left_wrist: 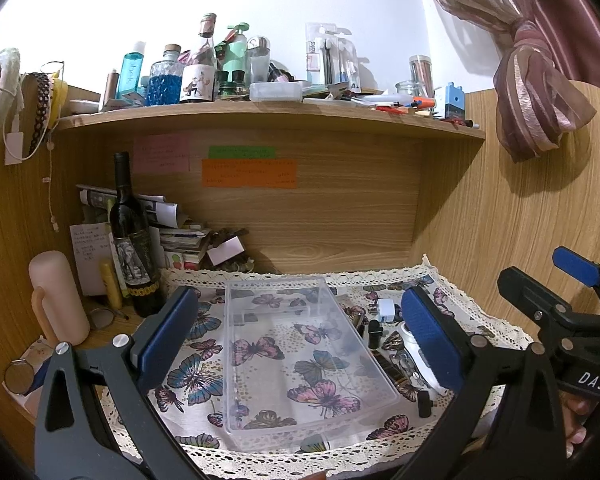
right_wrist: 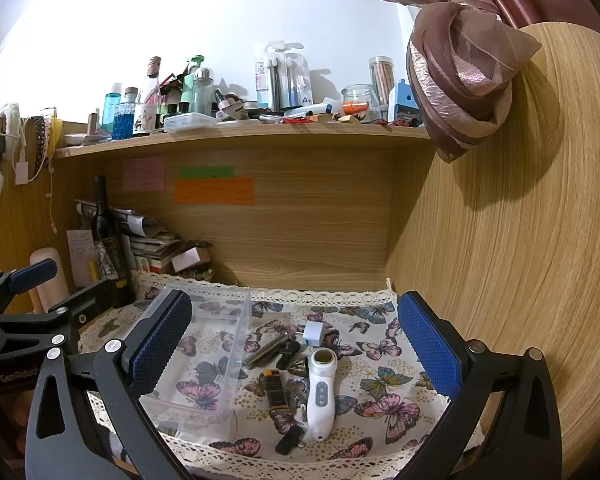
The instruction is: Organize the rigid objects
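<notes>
A clear plastic box (left_wrist: 300,352) lies empty on the butterfly cloth (right_wrist: 380,404); it also shows in the right wrist view (right_wrist: 204,344). To its right lie a white handheld device (right_wrist: 321,392), a white plug adapter (right_wrist: 313,333), a brown-black bar (right_wrist: 275,392), a metal clip (right_wrist: 266,350) and small black pieces (right_wrist: 289,442). My left gripper (left_wrist: 300,340) is open above the box. My right gripper (right_wrist: 296,348) is open above the loose items, holding nothing.
A dark wine bottle (left_wrist: 134,240), a pink cylinder (left_wrist: 58,296), and stacked papers (left_wrist: 172,232) stand at the back left. A wooden shelf (left_wrist: 268,114) crowded with bottles runs overhead. A wooden wall (right_wrist: 500,240) closes the right side.
</notes>
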